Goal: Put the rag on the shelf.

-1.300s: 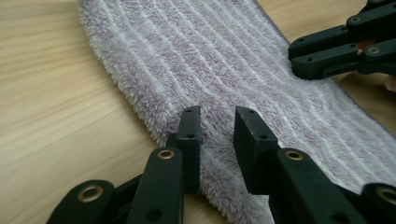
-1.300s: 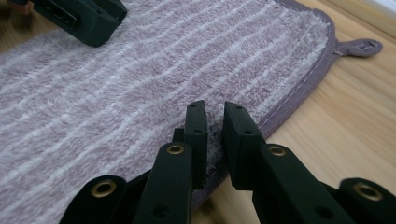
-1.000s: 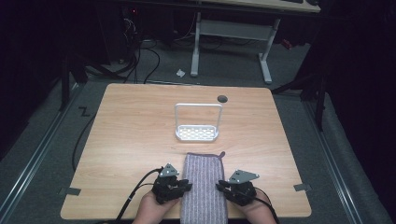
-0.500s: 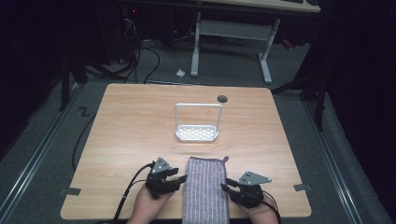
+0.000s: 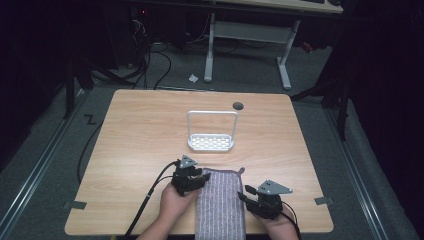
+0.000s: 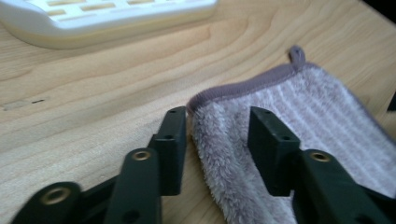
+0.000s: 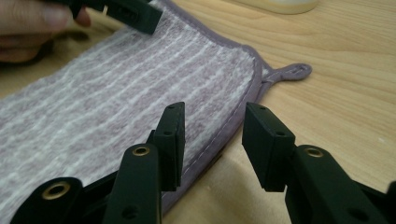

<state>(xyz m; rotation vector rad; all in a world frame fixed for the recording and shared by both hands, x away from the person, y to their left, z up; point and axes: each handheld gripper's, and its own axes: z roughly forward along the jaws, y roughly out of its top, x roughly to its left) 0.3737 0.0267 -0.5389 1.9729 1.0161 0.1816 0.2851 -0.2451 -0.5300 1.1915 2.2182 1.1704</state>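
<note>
Towel [image 5: 220, 205] flat at the worktop's [image 5: 135, 145] near edge, tongs on both sides.
Left tongs [image 5: 198, 177] gape wide astride its far left corner; right tongs [image 5: 246, 194] gape wide over its right hem, holding nothing. Its loop [image 7: 293, 71] lies on bare wood. Beyond stands a white rack [image 5: 211, 132], well apart, then a round hole [image 5: 238, 106] near the far edge.

no readable text, labels, brands or numbers anywhere

Mauve white-striped towel [image 5: 220, 205], white rack [image 5: 211, 142]
</note>
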